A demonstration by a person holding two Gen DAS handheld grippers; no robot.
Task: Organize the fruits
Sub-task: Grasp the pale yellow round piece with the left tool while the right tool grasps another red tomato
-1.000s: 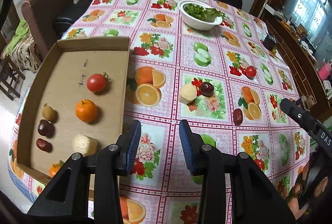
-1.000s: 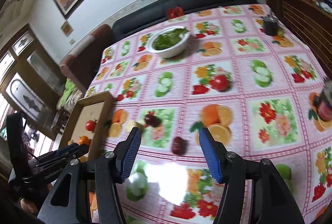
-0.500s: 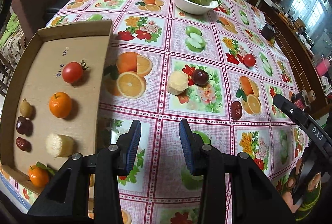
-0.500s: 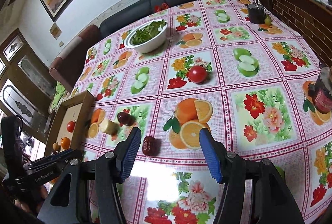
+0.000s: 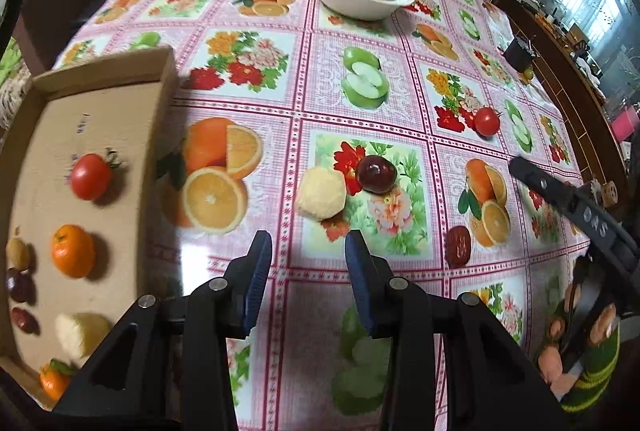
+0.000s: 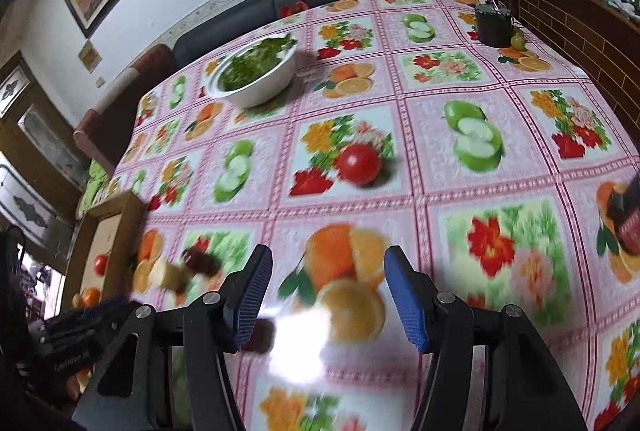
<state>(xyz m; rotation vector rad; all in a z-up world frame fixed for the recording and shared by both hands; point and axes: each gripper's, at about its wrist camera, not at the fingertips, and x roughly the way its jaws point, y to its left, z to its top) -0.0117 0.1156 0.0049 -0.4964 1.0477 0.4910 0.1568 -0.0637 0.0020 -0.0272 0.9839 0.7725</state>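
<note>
Holding tomato and orange, cardboard tray, both grippers parted, empty

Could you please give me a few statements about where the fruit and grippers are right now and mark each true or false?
1. A red tomato lies inside the cardboard tray. True.
2. The left hand-held gripper grips the pale peeled fruit. False: its jaws are open and empty, short of that fruit.
3. The white bowl holds leafy greens. True.
4. The dark plum is in the tray. False: it lies on the tablecloth, beside the peeled fruit.
5. The right hand-held gripper holds nothing. True.
</note>
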